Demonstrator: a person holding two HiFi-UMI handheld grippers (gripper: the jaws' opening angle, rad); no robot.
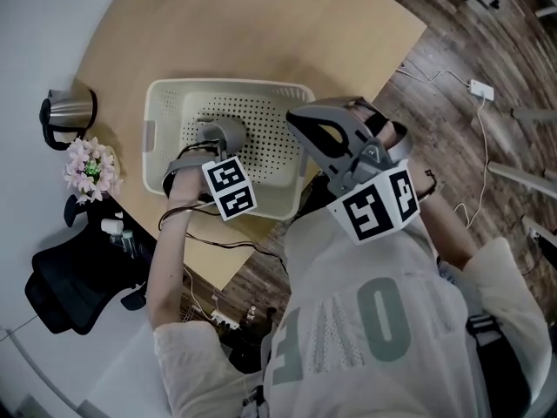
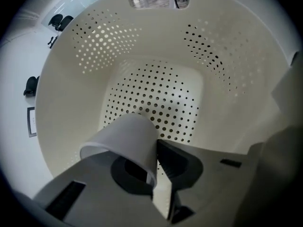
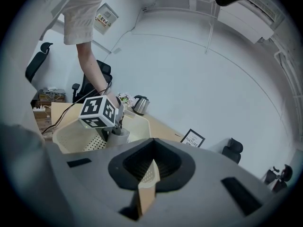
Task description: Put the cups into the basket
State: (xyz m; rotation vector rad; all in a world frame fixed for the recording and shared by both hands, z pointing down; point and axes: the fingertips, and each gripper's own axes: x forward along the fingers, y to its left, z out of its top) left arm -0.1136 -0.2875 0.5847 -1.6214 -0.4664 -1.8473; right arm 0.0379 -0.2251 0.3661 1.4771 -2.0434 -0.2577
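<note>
A cream perforated basket (image 1: 162, 95) stands on the round wooden table (image 1: 287, 33). My left gripper (image 1: 214, 143) reaches down into it, shut on the rim of a pale grey cup (image 1: 224, 132). In the left gripper view the cup (image 2: 127, 138) lies tilted with its wall pinched between the jaws of the left gripper (image 2: 156, 149), above the basket's dotted floor (image 2: 161, 93). My right gripper (image 1: 301, 122) hovers over the basket's right rim. Its jaws are shut with nothing between them, as the right gripper view shows (image 3: 151, 159). That view also catches the cup (image 3: 118, 136) inside the basket (image 3: 71, 137).
A steel kettle (image 1: 66, 116) and a pot of pink flowers (image 1: 90, 169) stand at the table's left edge. A framed card (image 3: 191, 139) sits at the far side. A black office chair (image 1: 70, 279) stands left of the person. A cable and adapter (image 1: 480, 88) lie on the wooden floor.
</note>
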